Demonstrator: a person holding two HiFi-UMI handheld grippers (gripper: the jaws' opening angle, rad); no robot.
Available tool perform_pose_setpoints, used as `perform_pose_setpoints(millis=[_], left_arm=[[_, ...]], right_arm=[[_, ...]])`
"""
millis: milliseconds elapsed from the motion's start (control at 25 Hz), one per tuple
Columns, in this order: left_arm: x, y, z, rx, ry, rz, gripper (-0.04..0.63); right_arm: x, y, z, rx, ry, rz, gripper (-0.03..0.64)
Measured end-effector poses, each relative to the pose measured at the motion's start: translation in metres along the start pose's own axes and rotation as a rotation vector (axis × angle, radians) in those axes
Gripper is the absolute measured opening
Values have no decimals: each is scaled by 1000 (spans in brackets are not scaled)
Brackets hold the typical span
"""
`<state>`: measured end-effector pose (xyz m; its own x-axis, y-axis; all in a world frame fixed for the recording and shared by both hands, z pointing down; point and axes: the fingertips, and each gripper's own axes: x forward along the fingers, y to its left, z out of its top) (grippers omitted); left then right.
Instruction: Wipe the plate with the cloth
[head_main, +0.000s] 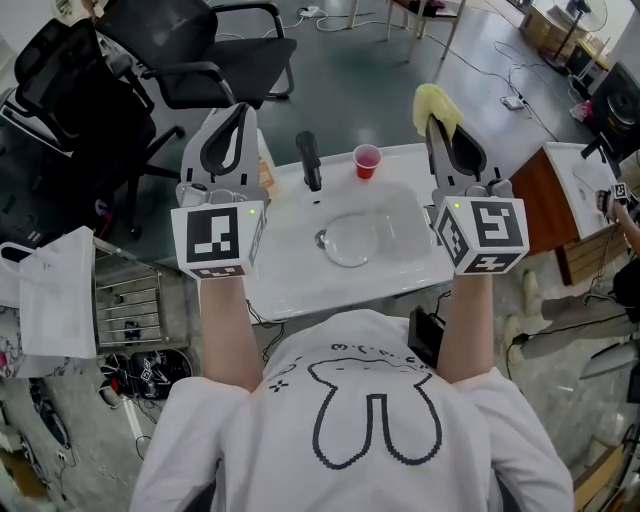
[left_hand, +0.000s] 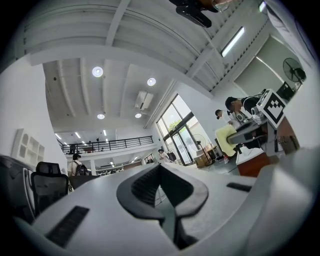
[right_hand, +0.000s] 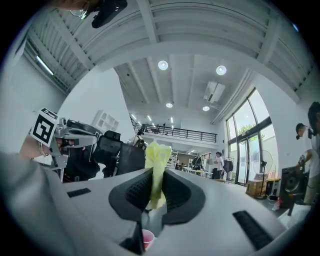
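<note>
A clear glass plate (head_main: 350, 241) lies in the middle of the white table (head_main: 300, 295). Both grippers are held up above the table's near side and point away from me. My right gripper (head_main: 434, 122) (right_hand: 156, 186) is shut on a yellow cloth (head_main: 437, 102) (right_hand: 158, 165), which sticks up from between its pads. On the plate's left, my left gripper (head_main: 243, 110) (left_hand: 160, 169) is shut with nothing in it. In the left gripper view the cloth (left_hand: 226, 140) shows far off to the right.
A red cup (head_main: 367, 160) and a black upright object (head_main: 309, 160) stand at the table's far edge. Black office chairs (head_main: 190, 60) stand at the back left. A wire rack (head_main: 130, 305) with a white bag (head_main: 58, 290) is at left, a wooden desk (head_main: 560, 200) at right.
</note>
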<state>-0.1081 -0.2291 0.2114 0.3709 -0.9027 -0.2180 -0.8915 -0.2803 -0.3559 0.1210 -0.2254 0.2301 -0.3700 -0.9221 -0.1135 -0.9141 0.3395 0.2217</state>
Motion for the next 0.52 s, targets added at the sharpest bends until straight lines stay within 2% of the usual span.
perform_pose_setpoints(millis=[520], left_arm=[[-2, -2, -3, -4, -1, -8, 9]], right_arm=[[-4, 6, -4, -34, 5, -17, 51]])
